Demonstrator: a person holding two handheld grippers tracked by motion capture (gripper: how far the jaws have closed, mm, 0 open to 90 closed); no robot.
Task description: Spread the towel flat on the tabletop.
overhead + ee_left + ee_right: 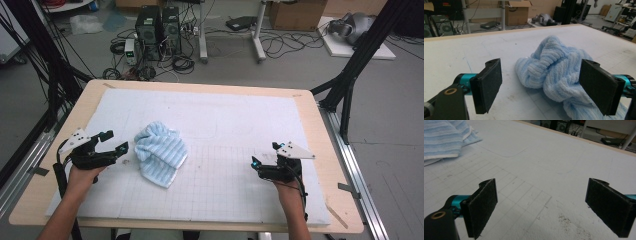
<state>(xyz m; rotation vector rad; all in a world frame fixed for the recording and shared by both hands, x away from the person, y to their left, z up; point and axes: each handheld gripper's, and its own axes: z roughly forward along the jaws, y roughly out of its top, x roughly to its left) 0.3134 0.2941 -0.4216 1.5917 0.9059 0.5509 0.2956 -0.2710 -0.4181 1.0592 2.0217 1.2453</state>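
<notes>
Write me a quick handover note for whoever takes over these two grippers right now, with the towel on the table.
Left gripper: open, empty, just left of the light blue striped towel and aimed at it, with the towel's near folds close between its jaws in the left gripper view.
Right gripper: open, empty, low over the bare white mat, well right of the towel.
Towel: crumpled in a heap on the mat's left half, apart from both grippers.
Done: nothing on the towel yet.
Left: probably take hold of the towel with the left gripper, bring the right gripper across, then spread or fold it.

No text, label, brand, number or sign is legible on anything here.
</notes>
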